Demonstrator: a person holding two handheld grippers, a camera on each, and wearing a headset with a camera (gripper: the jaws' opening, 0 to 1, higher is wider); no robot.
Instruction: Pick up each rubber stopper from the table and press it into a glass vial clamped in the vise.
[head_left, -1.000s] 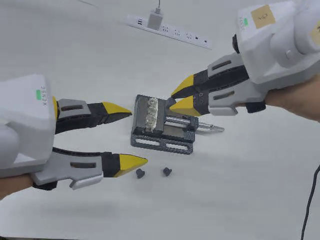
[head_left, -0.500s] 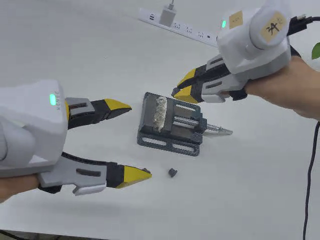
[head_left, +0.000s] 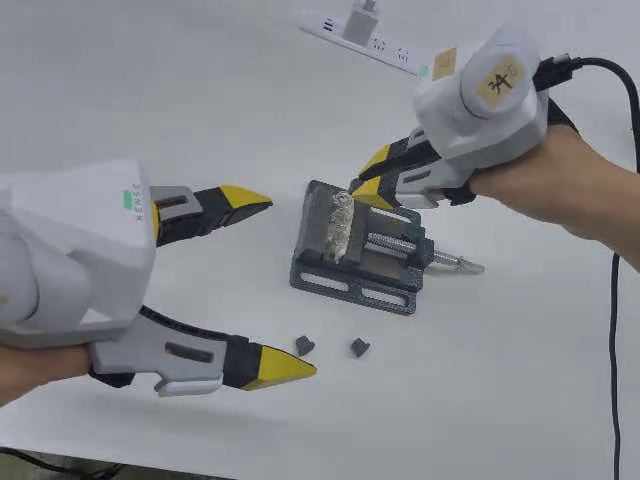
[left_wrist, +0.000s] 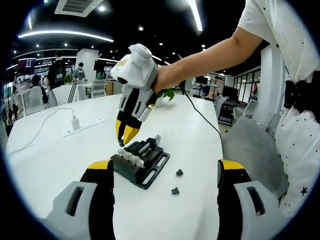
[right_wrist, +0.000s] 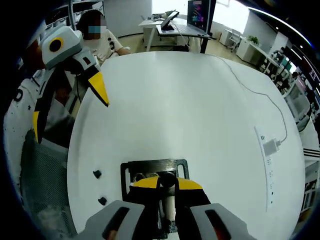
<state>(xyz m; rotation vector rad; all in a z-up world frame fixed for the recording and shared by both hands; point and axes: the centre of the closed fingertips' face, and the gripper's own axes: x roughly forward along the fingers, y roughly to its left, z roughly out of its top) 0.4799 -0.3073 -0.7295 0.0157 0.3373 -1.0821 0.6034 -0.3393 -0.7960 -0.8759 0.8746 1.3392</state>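
White counter (head_left: 150, 100), open room all round the vise (head_left: 385, 270).
Left tongs (head_left: 291, 285) gape near the front edge; right tongs (head_left: 358, 190) pinch a stopper (right_wrist: 167, 178).

Three cameras are closing on one vise from above, from the front-left and from close overhead.

The head view is looking steeply down at the vise (head_left: 360, 250) on the white table (head_left: 150, 80). The left gripper view is sitting low and farther back, facing across the table toward the vise and the right gripper (left_wrist: 122, 141) above it. The right gripper view is hanging close over the vise, facing down and across the table. All three are sharing the vise and the two loose stoppers (head_left: 304, 345).
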